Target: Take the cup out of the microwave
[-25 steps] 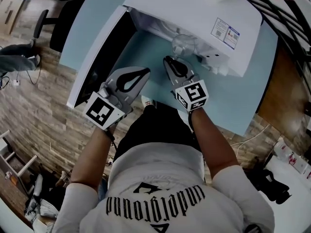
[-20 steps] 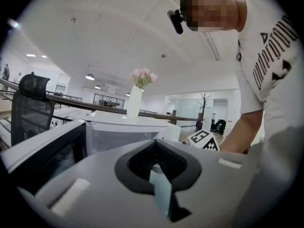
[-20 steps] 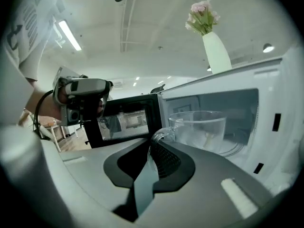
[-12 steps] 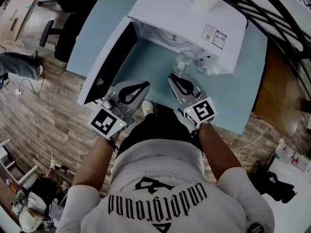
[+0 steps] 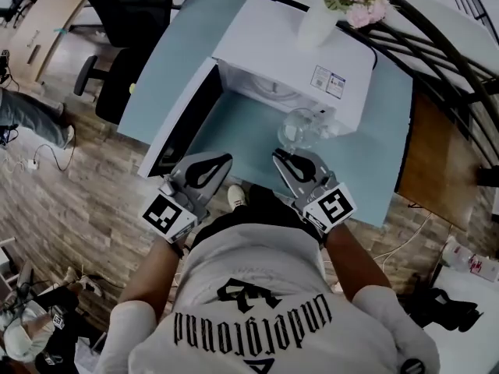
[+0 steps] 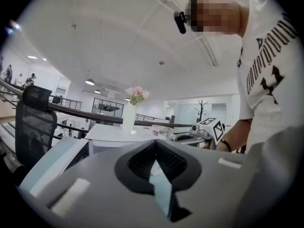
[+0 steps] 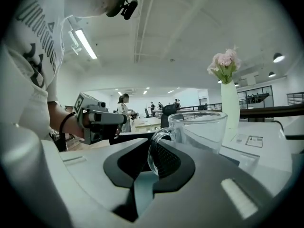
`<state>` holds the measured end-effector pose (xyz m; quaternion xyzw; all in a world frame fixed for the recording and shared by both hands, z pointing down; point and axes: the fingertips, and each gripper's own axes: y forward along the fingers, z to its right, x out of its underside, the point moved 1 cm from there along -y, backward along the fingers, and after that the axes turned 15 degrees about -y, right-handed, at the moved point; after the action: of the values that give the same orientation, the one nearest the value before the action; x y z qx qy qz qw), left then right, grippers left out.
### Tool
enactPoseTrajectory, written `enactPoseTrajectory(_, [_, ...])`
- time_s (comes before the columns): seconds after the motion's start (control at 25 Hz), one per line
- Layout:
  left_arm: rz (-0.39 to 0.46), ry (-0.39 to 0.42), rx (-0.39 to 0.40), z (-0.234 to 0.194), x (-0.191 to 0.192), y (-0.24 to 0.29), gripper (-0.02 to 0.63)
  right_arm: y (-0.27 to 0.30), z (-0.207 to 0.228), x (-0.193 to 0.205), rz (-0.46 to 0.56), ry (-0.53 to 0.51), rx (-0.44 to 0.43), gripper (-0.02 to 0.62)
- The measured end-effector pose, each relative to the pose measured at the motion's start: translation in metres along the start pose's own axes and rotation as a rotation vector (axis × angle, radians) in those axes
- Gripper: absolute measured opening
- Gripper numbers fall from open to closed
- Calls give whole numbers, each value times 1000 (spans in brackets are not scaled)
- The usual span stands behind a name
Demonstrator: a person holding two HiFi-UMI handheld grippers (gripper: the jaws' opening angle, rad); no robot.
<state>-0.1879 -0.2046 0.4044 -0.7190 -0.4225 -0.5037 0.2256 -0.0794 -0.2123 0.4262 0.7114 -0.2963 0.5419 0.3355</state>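
Over the pale blue table (image 5: 234, 127), the white microwave (image 5: 288, 49) stands with its door (image 5: 183, 123) swung out to the left. Just right of the door, the left gripper (image 5: 223, 160) points roughly level toward the oven on an outstretched forearm. Its jaws are together with nothing between them. Beside it, the right gripper (image 5: 281, 157) is held the same way, marker cube toward the person's body, and its jaws are clamped on the handle of the cup (image 5: 297, 128). The cup is a clear, empty-looking glass mug with a looped handle. It sits upright just beyond the right jaw tips. It is outside the oven cavity, held off the table in front of the microwave's right front.
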Motion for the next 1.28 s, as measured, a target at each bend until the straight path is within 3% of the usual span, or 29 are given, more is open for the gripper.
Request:
enactPoseTrajectory(0.6, [62,57,15,16,-44,-39,49,-16,-4,-67,36,-58,45,31])
enactPoseTrajectory(1.28, [62,85,77,54,-43,-14,49,-75,16,-64,14,-57,119,34])
